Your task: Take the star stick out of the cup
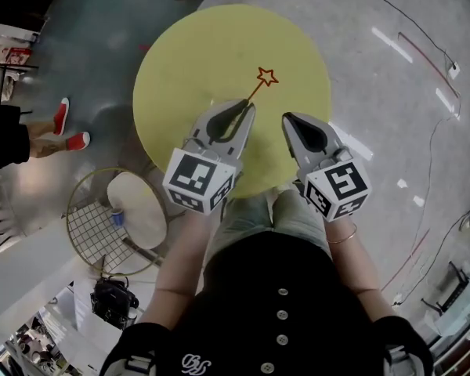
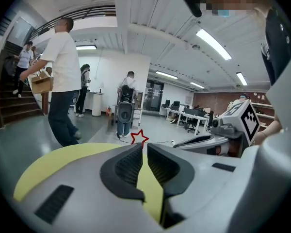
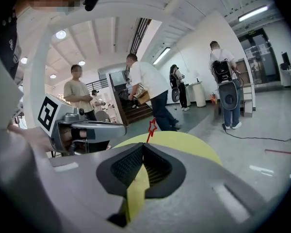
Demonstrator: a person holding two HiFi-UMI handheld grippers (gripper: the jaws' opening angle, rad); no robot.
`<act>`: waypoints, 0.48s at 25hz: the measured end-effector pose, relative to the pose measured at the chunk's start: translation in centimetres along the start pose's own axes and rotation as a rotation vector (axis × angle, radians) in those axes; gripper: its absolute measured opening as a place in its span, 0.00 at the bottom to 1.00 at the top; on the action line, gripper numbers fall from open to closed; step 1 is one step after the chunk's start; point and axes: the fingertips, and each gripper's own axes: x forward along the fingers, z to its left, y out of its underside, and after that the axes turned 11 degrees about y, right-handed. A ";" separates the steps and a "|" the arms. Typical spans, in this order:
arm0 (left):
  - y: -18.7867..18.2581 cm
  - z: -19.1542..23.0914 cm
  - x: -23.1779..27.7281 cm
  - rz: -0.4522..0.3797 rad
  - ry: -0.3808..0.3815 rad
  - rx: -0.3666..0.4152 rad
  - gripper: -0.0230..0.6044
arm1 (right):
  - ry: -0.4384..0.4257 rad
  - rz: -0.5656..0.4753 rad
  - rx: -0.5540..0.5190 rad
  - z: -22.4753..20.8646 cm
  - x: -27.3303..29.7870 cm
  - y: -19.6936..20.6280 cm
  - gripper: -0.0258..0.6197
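Yellow round counter (image 1: 188,53), no cup in view | red star stick (image 1: 267,76) out over counter, low end pinched in closed jaws of left gripper (image 1: 246,106), likely to keep star free | right gripper (image 1: 288,119) jaws closed, empty, idle alongside.

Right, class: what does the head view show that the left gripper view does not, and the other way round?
Head view only: red shoes on the floor, a round wire frame, and the person's own lap. Left gripper view only: people standing in an office hall, a staircase, and ceiling lights. Both: the yellow table, the star stick gripped by the left hand-held gripper, and the right hand-held gripper beside it, shut and empty.
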 end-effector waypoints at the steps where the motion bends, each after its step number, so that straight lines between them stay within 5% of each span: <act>1: 0.2 0.1 0.2 0.007 0.001 0.001 0.07 | 0.005 0.003 0.005 -0.1 0.1 0.2 0.04; 12: 0.6 1.6 1.9 0.051 0.027 0.006 0.07 | 0.037 0.018 0.028 -1.1 1.0 0.6 0.04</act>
